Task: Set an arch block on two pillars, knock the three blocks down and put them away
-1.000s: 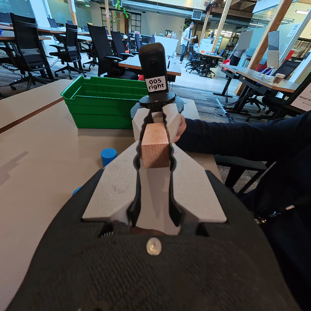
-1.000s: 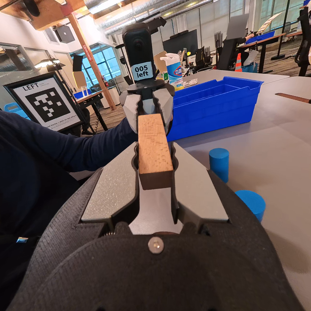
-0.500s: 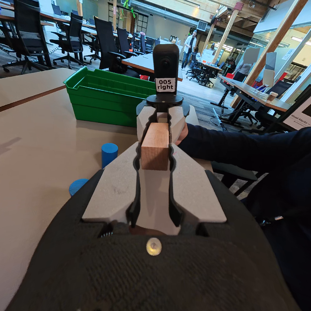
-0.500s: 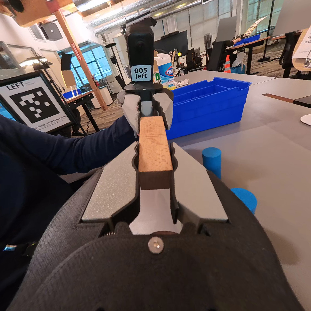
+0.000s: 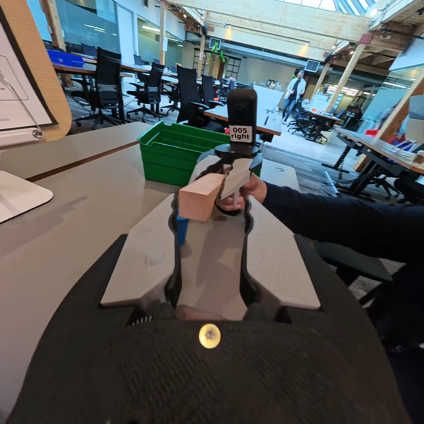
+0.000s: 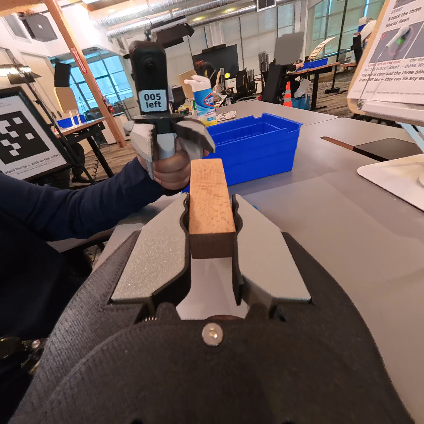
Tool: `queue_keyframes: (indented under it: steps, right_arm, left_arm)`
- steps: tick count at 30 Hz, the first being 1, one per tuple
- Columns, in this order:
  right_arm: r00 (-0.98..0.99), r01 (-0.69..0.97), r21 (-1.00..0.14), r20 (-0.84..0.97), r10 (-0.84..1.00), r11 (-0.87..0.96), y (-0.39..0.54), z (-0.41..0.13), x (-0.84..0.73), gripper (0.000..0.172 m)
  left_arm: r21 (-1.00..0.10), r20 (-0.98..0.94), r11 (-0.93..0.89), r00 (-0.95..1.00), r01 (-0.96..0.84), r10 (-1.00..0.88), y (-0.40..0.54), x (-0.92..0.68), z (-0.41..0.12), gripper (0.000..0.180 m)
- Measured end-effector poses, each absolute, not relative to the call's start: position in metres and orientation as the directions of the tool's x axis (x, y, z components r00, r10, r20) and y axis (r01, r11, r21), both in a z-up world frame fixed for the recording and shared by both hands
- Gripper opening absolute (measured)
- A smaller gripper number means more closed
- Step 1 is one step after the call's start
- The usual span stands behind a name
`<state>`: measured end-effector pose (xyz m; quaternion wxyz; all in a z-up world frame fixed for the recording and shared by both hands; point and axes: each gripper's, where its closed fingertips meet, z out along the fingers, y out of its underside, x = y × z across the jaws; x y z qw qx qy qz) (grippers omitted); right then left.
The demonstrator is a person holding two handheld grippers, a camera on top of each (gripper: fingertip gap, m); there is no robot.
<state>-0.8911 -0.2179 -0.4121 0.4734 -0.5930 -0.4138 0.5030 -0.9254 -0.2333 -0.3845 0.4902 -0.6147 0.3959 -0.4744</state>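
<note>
A long wooden block (image 6: 210, 206) is clamped between the pads of my right gripper (image 6: 210, 199) and sticks out forward, level above the grey table. In the left wrist view the same block (image 5: 197, 202) juts from the right gripper (image 5: 227, 181) toward me. My left gripper (image 5: 211, 202) is open wide; the block's end hangs by its left finger (image 5: 160, 229), and the right pad is well clear of it. The right wrist view shows the left gripper (image 6: 169, 146) open, beside the block's far end. A blue cylinder (image 5: 182, 231) stands on the table under the block.
A green bin (image 5: 174, 158) stands on the table behind the right gripper. A blue bin (image 6: 252, 146) stands behind the left gripper. A sheet stand on a white base (image 6: 394, 181) is at the table's side. A wipes canister (image 6: 204, 103) stands behind the blue bin. Some 6 cm of space lies between my two pairs of fingers.
Both grippers held the block at opposite ends before. My left gripper has opened and let go of its end. The block now stays in the right gripper alone and has swung to one side.
</note>
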Motion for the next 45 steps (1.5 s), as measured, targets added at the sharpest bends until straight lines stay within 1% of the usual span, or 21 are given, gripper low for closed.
queue_keyframes:
  steps: [5, 13, 23, 31, 35, 41, 43, 45]
  right_arm:
    - [0.152, 0.086, -0.984, -0.140, 0.978, -0.154, -0.201, -0.422, -0.894, 0.033]
    - [0.112, 0.137, -0.983, -0.107, 0.988, -0.121, -0.190, -0.435, -0.902, 0.033]
    - [0.105, 0.185, -0.970, -0.139, 0.985, -0.157, -0.181, -0.450, -0.905, 0.034]
    - [0.093, 0.164, -0.977, -0.121, 0.988, -0.135, -0.189, -0.441, -0.908, 0.033]
    - [0.082, 0.170, -0.976, -0.124, 0.989, -0.136, -0.194, -0.442, -0.907, 0.033]
    - [0.030, 0.126, -0.982, -0.140, 0.990, -0.142, -0.208, -0.429, -0.905, 0.033]
    - [0.005, 0.118, -0.983, -0.141, 0.990, -0.141, -0.214, -0.425, -0.907, 0.033]
    - [-0.021, 0.117, -0.983, -0.144, 0.989, -0.140, -0.221, -0.423, -0.910, 0.033]
  left_arm:
    - [-0.985, 0.156, -0.172, 0.313, -0.022, -0.937, -0.222, -0.929, -0.385, 0.055]
    - [-0.967, 0.240, -0.256, 0.375, 0.006, -0.895, -0.204, -0.936, -0.392, 0.051]
    - [-0.965, 0.239, -0.264, 0.380, -0.013, -0.894, -0.204, -0.934, -0.396, 0.050]
    - [-0.951, 0.203, -0.286, 0.460, -0.118, -0.865, -0.192, -0.936, -0.421, 0.051]
    - [-0.948, 0.181, -0.276, 0.445, -0.160, -0.877, -0.195, -0.932, -0.429, 0.054]
    - [-0.951, 0.141, -0.237, 0.405, -0.197, -0.903, -0.202, -0.926, -0.432, 0.059]
    - [-0.958, 0.124, -0.211, 0.380, -0.196, -0.917, -0.207, -0.922, -0.430, 0.058]
    - [-0.966, 0.106, -0.178, 0.345, -0.186, -0.933, -0.214, -0.919, -0.426, 0.050]
